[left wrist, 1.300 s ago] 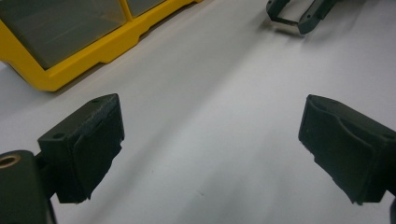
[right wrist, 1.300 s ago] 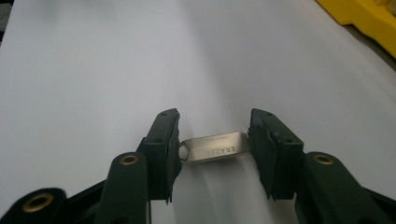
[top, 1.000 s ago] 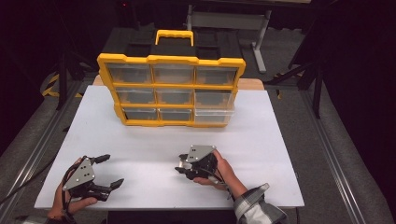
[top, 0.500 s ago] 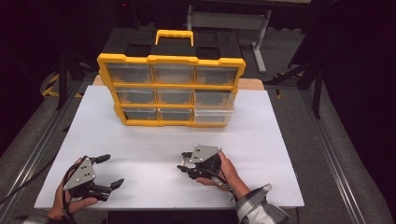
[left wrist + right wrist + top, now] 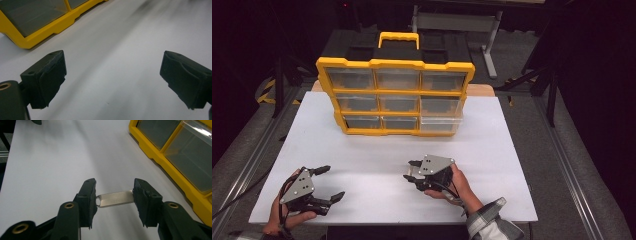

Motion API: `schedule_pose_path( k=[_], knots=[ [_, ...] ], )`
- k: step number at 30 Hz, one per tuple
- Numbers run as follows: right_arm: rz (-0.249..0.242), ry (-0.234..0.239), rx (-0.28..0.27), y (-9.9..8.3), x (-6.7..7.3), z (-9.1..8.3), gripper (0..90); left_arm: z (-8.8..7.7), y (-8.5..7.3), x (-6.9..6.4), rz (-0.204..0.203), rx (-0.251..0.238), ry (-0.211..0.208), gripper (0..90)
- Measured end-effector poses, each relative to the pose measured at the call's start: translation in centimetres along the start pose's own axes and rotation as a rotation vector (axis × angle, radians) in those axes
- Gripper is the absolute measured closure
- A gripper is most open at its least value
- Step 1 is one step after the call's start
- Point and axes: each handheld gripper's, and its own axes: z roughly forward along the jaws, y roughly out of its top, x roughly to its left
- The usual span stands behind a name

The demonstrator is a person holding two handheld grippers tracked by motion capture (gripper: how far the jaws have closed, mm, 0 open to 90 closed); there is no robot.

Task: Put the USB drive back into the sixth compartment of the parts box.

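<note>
Two hand-held grippers: left hand-held gripper [image 5: 326, 183] at 7 o'clock on the white bench [image 5: 492, 135], jaws spread wide, empty; right hand-held gripper [image 5: 411, 171] at 5 o'clock, clamped on a flat metal piece [image 5: 115, 198].
One organizer [image 5: 395, 95]: yellow, nine clear drawers, at 12 o'clock.
Right gripper view: metal piece bridging the jaws, end to end.
</note>
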Motion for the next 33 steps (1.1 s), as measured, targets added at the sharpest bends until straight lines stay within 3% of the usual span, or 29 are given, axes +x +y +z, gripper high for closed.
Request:
schedule_pose_path(
  k=[33],
  knots=[
    [-0.038, -0.112, -0.093, 1.5, 0.0, -3.6, 54.4, 0.0, 0.0, 0.0, 0.000, 0.003, -0.002, 8.1]
  ],
)
